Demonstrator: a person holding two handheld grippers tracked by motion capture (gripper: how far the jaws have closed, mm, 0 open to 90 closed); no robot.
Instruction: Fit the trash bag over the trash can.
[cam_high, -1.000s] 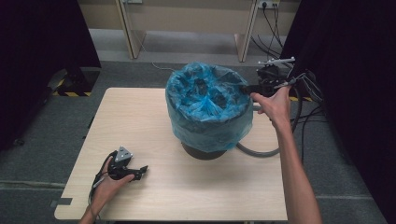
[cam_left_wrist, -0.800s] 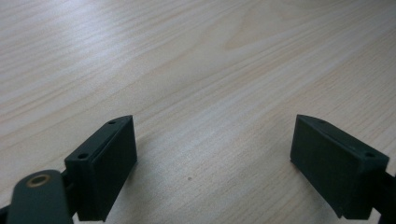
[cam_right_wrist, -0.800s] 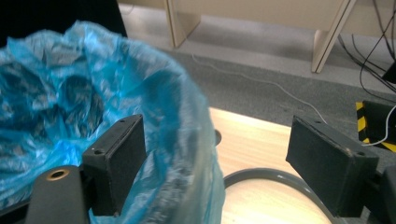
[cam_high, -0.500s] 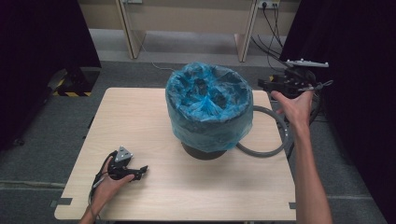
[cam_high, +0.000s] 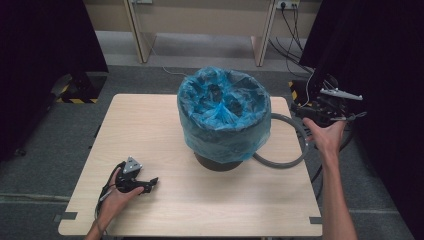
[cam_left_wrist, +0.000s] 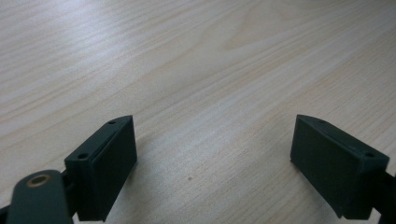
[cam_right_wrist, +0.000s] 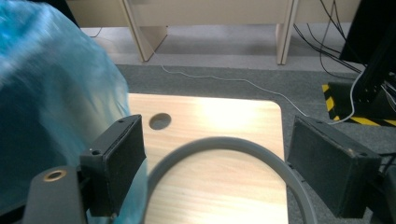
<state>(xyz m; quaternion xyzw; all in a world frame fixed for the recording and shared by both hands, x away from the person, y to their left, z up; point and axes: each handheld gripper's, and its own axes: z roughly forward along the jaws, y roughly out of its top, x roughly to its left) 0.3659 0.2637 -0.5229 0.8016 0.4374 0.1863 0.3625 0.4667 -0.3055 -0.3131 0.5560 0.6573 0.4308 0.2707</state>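
Bin (cam_high: 220, 159) dark, round, upright at table (cam_high: 165, 125) centre, mouth up. Blue bag (cam_high: 225, 117) lines it, rim folded down over outside wall, crumpled inward; contents cannot tell. Grey hose (cam_high: 285, 160) curves from bin base along table's right edge. Right gripper (cam_high: 327, 107) just off right edge, fingers wide apart, holding nothing. Left gripper (cam_high: 142, 184) rests on table near front-left, fingers wide apart, nothing between.

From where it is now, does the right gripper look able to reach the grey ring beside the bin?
Probably yes: the right gripper is open, the grey ring lies just ahead, nothing between.
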